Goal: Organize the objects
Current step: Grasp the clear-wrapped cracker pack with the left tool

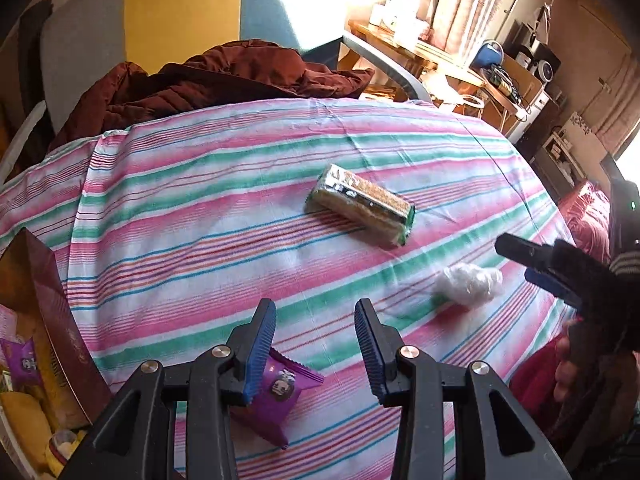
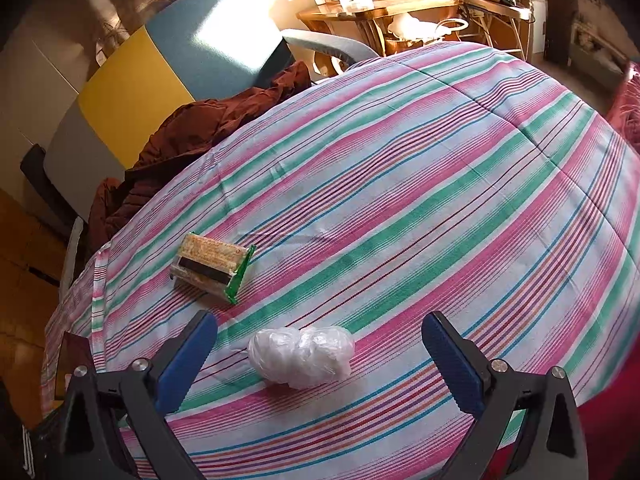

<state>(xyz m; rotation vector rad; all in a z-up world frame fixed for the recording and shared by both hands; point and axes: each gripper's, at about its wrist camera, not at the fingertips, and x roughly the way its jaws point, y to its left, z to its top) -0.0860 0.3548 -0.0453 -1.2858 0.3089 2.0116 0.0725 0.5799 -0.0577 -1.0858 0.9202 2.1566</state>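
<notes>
Sunlit room, bed under pink, green and white striped cotton sheet (image 2: 400,184). Left gripper (image 1: 316,344) empty, fingers spread, hovering over sheet; purple foil snack packet (image 1: 276,392) lying beneath left finger. Right gripper (image 2: 320,356) empty, fingers wide apart, crumpled clear plastic bag (image 2: 302,356) on sheet between them. Green-edged wrapped cracker pack (image 2: 212,266) at 10 o'clock from bag, apart. Brown quilted jacket (image 1: 192,80) at sheet's 11 o'clock edge.

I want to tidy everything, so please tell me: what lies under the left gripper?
Under the open left gripper, a purple snack packet lies on the striped cloth, below the left-side jaw. That jaw and the gripper body cover part of it.
</notes>
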